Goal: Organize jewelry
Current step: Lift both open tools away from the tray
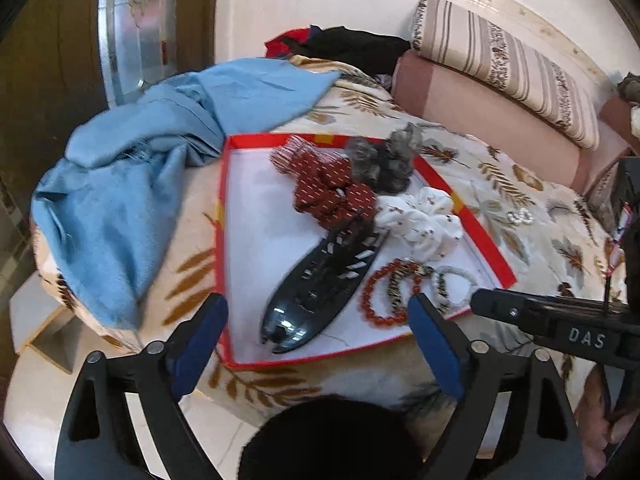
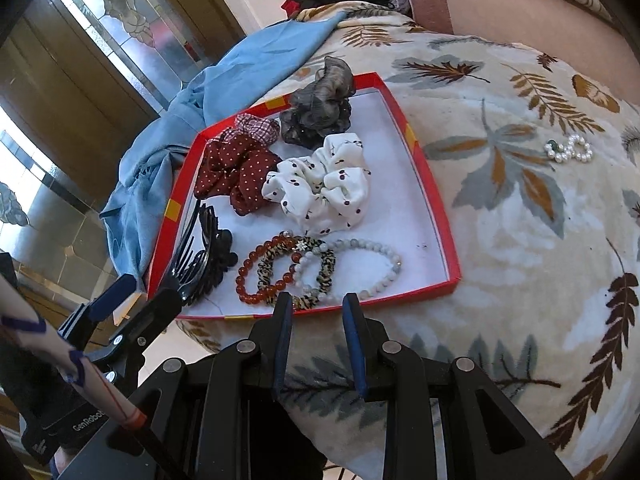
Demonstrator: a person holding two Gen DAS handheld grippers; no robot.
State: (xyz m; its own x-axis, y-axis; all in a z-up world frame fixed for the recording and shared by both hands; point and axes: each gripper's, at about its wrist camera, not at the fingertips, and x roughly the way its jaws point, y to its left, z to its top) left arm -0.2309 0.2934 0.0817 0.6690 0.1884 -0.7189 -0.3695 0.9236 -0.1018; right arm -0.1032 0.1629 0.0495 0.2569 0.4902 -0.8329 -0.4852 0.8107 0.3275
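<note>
A shallow red box [image 2: 416,148] with a white floor sits on a leaf-patterned blanket [image 2: 520,240] spread over a bed, and most of the accessories already lie inside it. There is a dark red dotted scrunchie [image 2: 236,172], a white cherry-print scrunchie [image 2: 320,188], a grey sheer scrunchie [image 2: 320,112] propped on the far rim, a black hair claw [image 1: 320,292] near the left wall, and a cluster of bracelets at the near edge, among them an orange bead bracelet [image 2: 260,276] and a pale bead bracelet [image 2: 372,264].

One piece is still out of the box: a small pearl piece [image 2: 568,148] lying on the blanket, well apart from the box on its right side.

The left gripper [image 1: 320,332] hovers over the near-left corner of the box with its fingers spread wide and nothing between them; the hair claw lies free just beyond them. The right gripper [image 2: 316,312] hangs at the near rim, just in front of the bracelets, its fingers parted by a narrow gap and pinching nothing.

The step in hand looks like the pause between a placement and the next pick. The next move probably falls to the right gripper: swing right across the blanket to the pearl piece, come down over it, and close on its thin loops without snagging the plush pile, then carry it to the bare white floor at the right of the box.
</note>
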